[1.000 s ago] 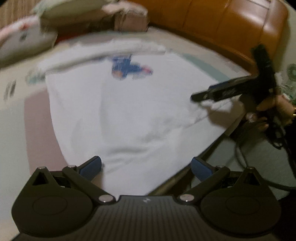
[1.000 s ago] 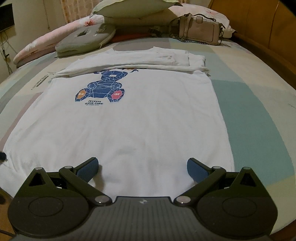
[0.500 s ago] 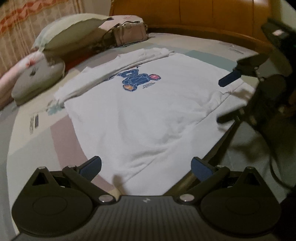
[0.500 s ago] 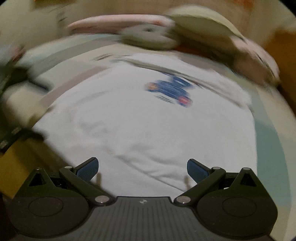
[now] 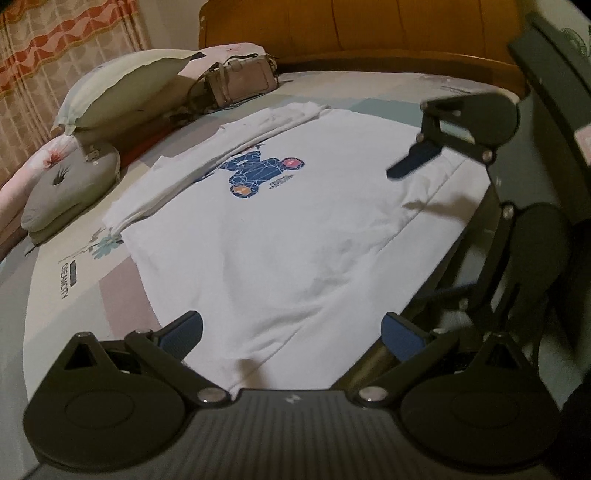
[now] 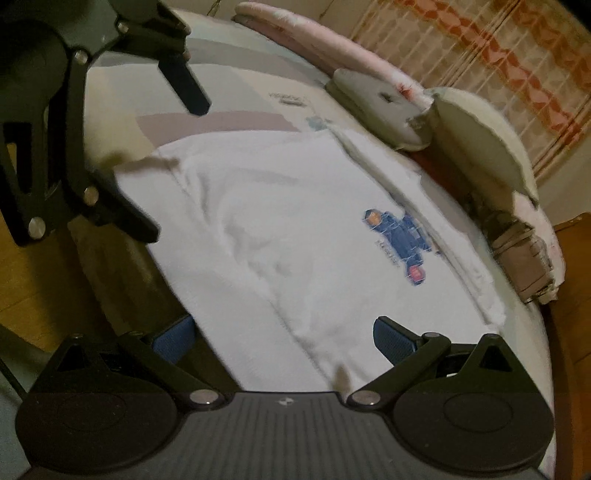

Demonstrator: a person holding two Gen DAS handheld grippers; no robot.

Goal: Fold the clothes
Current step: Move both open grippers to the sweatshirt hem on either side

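A white T-shirt lay flat on a bed, its blue bear print facing up and its top part folded over in a band beyond the print. The left claw was spread wide and gripped nothing, its blue pads just above the shirt's near hem, with one pad over the cloth and the other past the bed's edge. The right claw, equally wide and empty, hovered at the same hem from the opposite corner; in the left view it appeared ahead and to the right, its upper finger over the shirt's far side. Beyond the shirt, ahead of the left claw, sat a grey cushion, a pale pillow and a beige handbag before a wooden headboard. Patterned curtains hung to the far left.
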